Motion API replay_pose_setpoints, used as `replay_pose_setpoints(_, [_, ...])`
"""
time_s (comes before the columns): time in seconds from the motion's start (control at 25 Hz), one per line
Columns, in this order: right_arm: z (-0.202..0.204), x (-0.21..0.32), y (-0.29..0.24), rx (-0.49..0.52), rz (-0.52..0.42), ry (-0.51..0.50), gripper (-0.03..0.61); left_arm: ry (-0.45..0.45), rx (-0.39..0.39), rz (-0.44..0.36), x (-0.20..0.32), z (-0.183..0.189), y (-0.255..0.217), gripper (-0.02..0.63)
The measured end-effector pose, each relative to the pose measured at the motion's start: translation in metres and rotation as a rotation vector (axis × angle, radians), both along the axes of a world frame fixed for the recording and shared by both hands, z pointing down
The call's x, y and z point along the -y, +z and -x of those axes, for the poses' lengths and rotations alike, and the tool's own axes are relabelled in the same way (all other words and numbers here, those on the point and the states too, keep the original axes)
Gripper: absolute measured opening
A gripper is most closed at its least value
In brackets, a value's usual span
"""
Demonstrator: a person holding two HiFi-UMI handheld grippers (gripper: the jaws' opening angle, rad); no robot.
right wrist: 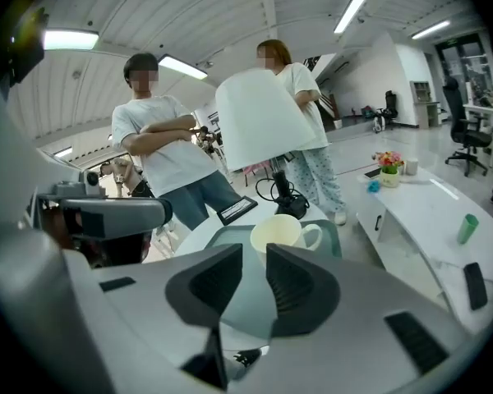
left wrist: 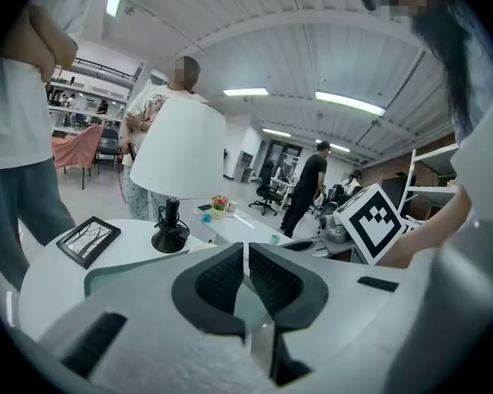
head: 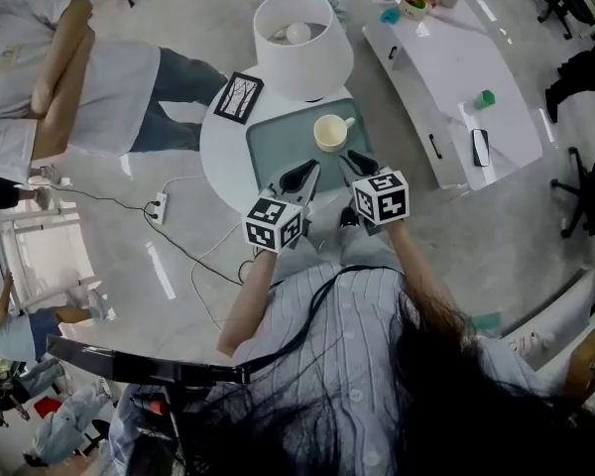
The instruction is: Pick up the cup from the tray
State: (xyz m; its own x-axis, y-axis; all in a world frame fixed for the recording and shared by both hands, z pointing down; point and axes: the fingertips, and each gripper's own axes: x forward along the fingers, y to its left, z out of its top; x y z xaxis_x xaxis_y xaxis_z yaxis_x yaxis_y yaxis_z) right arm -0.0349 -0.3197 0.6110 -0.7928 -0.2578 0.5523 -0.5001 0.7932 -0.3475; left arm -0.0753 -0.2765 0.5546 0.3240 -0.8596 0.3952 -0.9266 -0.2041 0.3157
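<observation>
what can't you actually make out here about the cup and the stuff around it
Cup base: right gripper view, hidden behind the right gripper.
Cup contents: head view, too small; right gripper view, its wall hides the inside.
Cup in left gripper view: not visible, likely behind the left gripper.
Lamp base: head view, covered by its shade.

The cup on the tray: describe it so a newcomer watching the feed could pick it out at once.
Find the round white table with the tall white lamp. A pale green tray lies on it, and the cup stands on the tray's lamp-side end. It is the tray's only item: cream, with one handle, unlike the flat black picture frame nearby.
</observation>
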Motion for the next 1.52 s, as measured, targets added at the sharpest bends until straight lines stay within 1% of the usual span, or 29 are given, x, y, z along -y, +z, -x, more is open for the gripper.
replay_pose_setpoints(0.2, [0.013,0.014,0.02,-0.026,0.019,-0.085,0.07,-0.089,0.007,0.015,0.002,0.006,0.002,0.016])
replay_pose_setpoints(0.32, [0.019,0.019,0.032,-0.04,0.031,-0.125,0.094,-0.13,0.005,0.025,0.001,0.007,0.005,0.016])
replay_pose_setpoints(0.4, [0.021,0.019,0.038,-0.043,0.04,-0.15,0.131,-0.152,0.001,0.036,0.0,0.008,0.009,0.015])
replay_pose_setpoints(0.48, [0.022,0.02,0.047,-0.054,0.038,-0.175,0.183,-0.163,-0.001,0.047,0.0,0.007,0.015,0.015])
replay_pose_setpoints(0.56, [0.022,0.024,0.054,-0.073,0.01,-0.194,0.244,-0.167,-0.004,0.053,0.003,0.006,0.021,0.015])
replay_pose_setpoints(0.68, [0.024,0.03,0.06,-0.079,-0.051,-0.209,0.314,-0.166,-0.006,0.062,0.005,0.003,0.028,0.015])
replay_pose_setpoints(0.8, [0.03,0.03,0.066,-0.074,-0.076,-0.24,0.359,-0.165,-0.006,0.07,0.006,-0.001,0.032,0.015])
replay_pose_setpoints(0.92, [0.038,0.028,0.075,-0.081,-0.101,-0.268,0.379,-0.177,-0.004,0.072,0.005,-0.001,0.035,0.015])
replay_pose_setpoints(1.08, [0.045,0.033,0.083,-0.093,-0.156,-0.262,0.393,-0.202,-0.011,0.08,0.002,0.001,0.041,0.015])
replay_pose_setpoints(1.36, [0.058,0.046,0.094,-0.11,-0.198,-0.24,0.397,-0.254,-0.023,0.105,-0.011,0.006,0.05,0.017])
replay_pose_setpoints(1.52, [0.07,0.047,0.093,-0.139,-0.255,-0.27,0.399,-0.249,-0.024,0.125,-0.019,0.009,0.055,0.015])
